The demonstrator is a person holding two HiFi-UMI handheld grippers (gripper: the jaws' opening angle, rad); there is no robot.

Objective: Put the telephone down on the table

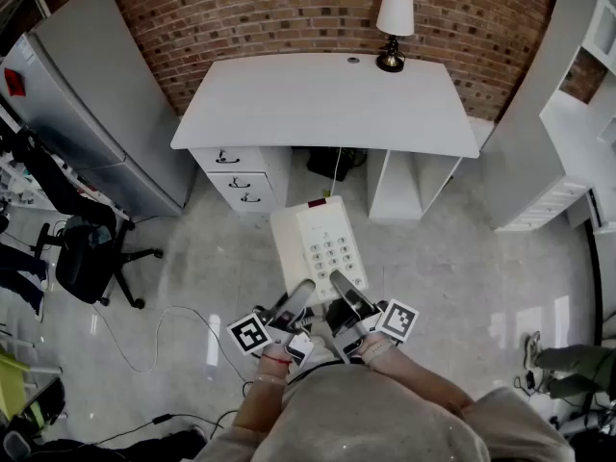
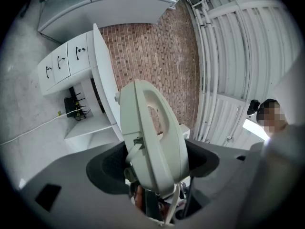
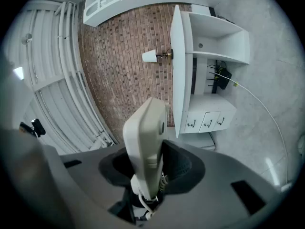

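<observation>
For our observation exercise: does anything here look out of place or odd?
Only the telephone: it hangs over the floor, gripped by the left gripper and right gripper, short of the table. Nothing looks spilled or broken.

- left gripper (image 1: 300, 295): long, slim grey jaws on a darker body.
- right gripper (image 1: 344, 287): the same build, with grey jaws and a dark body.
- left marker cube (image 1: 250, 333): white faces, each with a black square pattern.
- right marker cube (image 1: 398, 319): also white, with black square markers.
- left housing (image 2: 62, 185), seen in the left gripper view: smooth matt grey, with a dark oval recess (image 2: 107, 168) and a small dark rectangular slot (image 2: 47, 197).
- right housing (image 3: 224, 209), seen in the right gripper view: the same matt grey, with a dark hollow (image 3: 183, 168) and a dark notch (image 3: 243, 190).
- top (image 1: 375, 417): loose, light grey-beige cloth.
- red band (image 1: 277, 359): thin, worn at the left wrist.
</observation>
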